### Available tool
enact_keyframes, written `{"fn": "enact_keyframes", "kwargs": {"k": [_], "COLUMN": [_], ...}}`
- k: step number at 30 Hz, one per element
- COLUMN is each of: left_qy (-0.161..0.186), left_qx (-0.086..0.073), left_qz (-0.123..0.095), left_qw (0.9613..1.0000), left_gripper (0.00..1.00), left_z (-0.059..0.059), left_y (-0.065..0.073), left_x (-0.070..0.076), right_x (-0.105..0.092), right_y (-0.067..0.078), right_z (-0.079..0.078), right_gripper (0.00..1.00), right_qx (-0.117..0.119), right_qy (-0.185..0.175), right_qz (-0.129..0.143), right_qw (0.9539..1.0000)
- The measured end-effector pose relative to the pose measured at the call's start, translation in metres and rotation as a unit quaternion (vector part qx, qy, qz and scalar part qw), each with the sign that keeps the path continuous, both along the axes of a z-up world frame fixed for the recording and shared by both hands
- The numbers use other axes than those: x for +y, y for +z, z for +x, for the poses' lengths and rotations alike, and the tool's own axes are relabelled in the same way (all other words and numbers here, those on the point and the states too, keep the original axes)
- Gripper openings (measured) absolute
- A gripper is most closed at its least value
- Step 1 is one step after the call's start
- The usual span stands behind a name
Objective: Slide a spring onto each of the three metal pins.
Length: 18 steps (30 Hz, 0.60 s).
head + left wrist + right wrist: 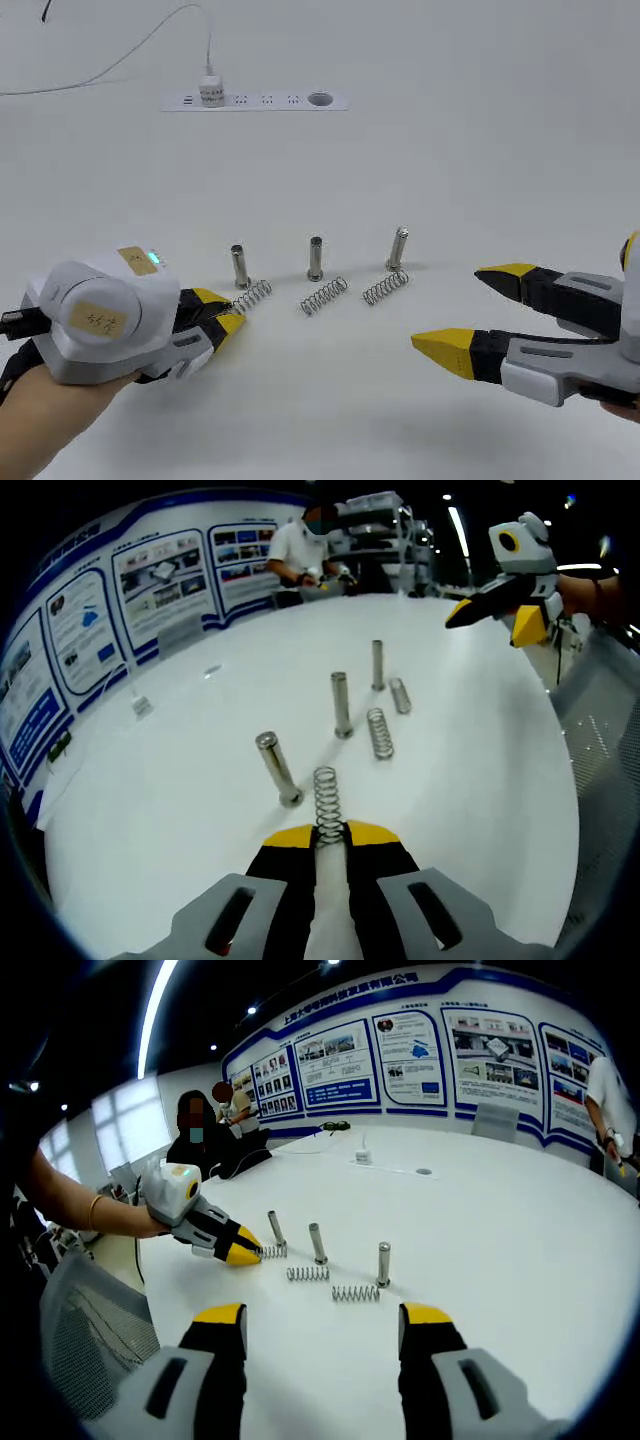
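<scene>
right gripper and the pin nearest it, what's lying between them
One loose spring, lying at the foot of that pin; the rest of the table up to the open right gripper is bare, per the right gripper view.

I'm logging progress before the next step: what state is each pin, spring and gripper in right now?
left spring: one end pinched, not on a pin
middle spring: lying loose
right spring: lying loose
left pin: standing, bare
middle pin: standing, bare
right pin: standing, bare
left gripper: shut on left spring
right gripper: open, empty
</scene>
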State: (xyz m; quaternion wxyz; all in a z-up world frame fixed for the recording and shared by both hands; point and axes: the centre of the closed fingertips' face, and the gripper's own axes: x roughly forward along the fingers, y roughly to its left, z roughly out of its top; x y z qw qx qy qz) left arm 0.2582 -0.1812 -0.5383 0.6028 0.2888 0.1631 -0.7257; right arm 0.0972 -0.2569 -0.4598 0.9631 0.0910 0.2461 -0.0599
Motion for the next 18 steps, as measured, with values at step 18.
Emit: {"fn": "enact_keyframes", "kwargs": {"k": [18], "left_qy": [0.012], "left_qx": [0.033], "left_qz": [-0.068], "left_qw": [0.9971], "left_gripper": [0.1], "left_z": [-0.02], "left_y": [0.044], "left_x": [0.015], "right_x": [0.011], "right_y": [0.023], "right_z": [0.025], "right_gripper": [0.58], "right_qx": [-0.033], "right_qy": [0.004], "right_qz": [0.032], "right_qw": [0.9989]}}
